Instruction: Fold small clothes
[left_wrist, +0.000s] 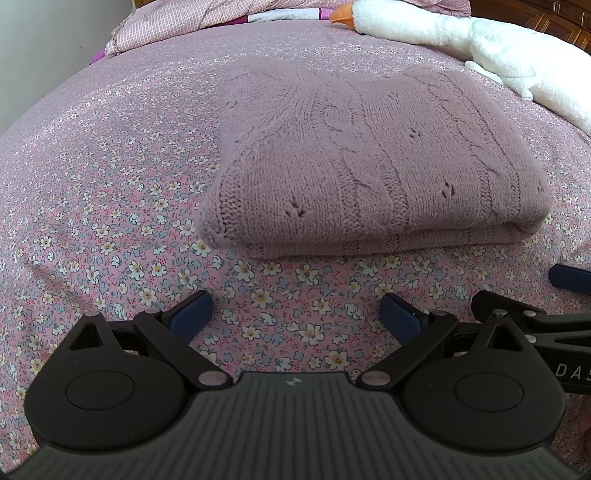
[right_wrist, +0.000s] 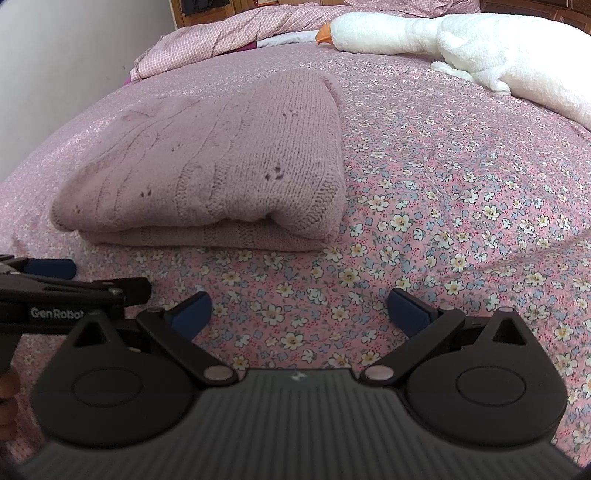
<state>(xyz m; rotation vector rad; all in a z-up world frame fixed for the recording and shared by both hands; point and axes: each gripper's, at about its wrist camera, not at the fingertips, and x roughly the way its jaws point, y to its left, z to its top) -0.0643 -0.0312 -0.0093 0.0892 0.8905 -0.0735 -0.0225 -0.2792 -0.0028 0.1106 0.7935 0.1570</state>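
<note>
- Left wrist view: the left gripper (left_wrist: 295, 314) hung just over the flowered bedsheet (left_wrist: 110, 206), its blue-padded fingers spread wide with nothing between them.
- Straight ahead of it, near but apart from the fingertips, lay the folded sweater (left_wrist: 369, 162), a mauve knit doubled over so that the rounded fold edge faced the gripper and two layers showed along that edge.
- Beyond the sweater and to the gripper's right, a white plush goose (left_wrist: 461, 40) with an orange beak stretched across the bed; a pink checked quilt (left_wrist: 177, 22) was bunched at the far end, ahead and to the left.
- At the right edge of this view, just beside the left gripper, part of the right gripper (left_wrist: 569, 277) showed, a blue pad and a black linkage.
- Right wrist view: the right gripper (right_wrist: 297, 312) also hovered low over the bedsheet (right_wrist: 461, 192), its fingers held wide apart and empty.
- The sweater (right_wrist: 207, 166) sat ahead and to the left of it, clear of the fingers, its stacked layers visible along the near edge.
- The goose (right_wrist: 480, 44) lay far ahead and to the right, the quilt (right_wrist: 221, 33) far ahead and to the left.
- The left gripper (right_wrist: 51, 269) reached in from the left edge, close alongside, with one blue pad near the sweater's near edge.
</note>
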